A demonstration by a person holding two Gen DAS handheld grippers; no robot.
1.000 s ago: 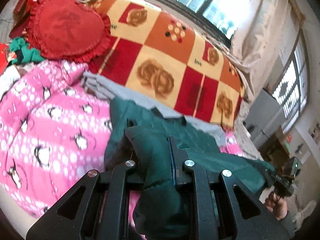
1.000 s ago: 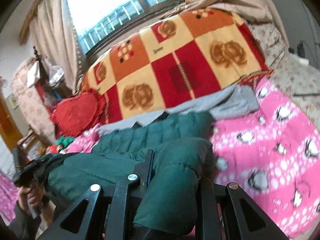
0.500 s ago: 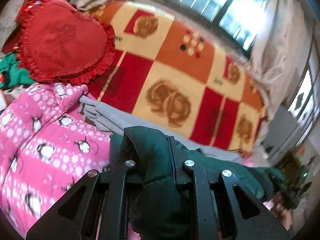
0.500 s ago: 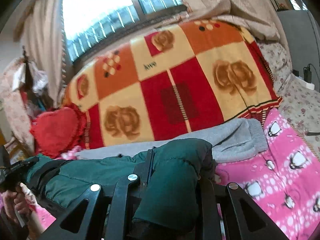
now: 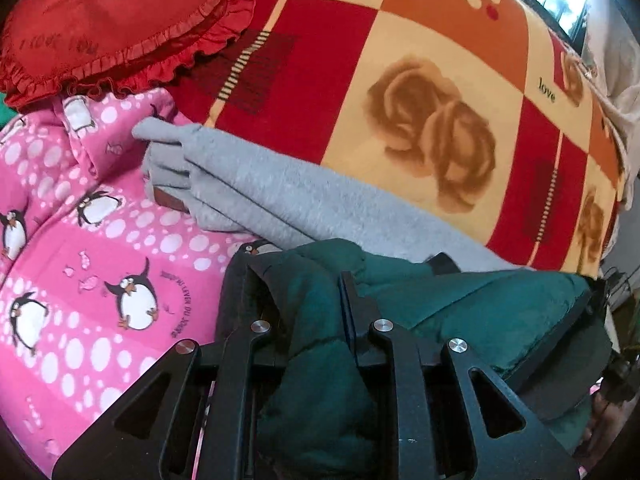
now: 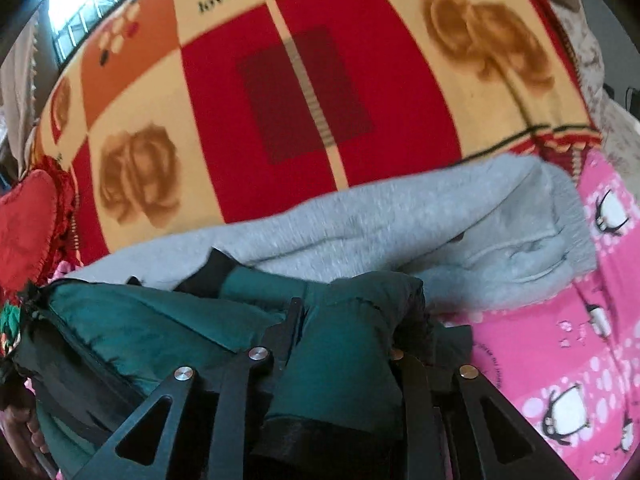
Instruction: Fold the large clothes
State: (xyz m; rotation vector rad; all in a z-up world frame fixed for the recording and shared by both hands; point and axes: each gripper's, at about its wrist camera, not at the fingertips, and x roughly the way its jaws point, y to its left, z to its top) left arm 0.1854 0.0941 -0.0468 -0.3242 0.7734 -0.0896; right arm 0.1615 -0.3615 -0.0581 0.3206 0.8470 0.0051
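Both wrist views look low and close across the bed toward the far patchwork blanket (image 5: 420,92) (image 6: 304,92), sharing the grey garment (image 5: 304,200) (image 6: 420,224).

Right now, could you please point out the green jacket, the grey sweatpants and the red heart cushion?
green jacket (image 5: 480,312): left wrist view, padded body.
grey sweatpants (image 6: 400,224): right wrist view, leg.
red heart cushion (image 5: 112,12): left wrist view, face.

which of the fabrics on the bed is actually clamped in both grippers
The green jacket: its padded edge is bunched inside the left gripper and the right gripper. The grey garment and pink penguin blanket lie loose.
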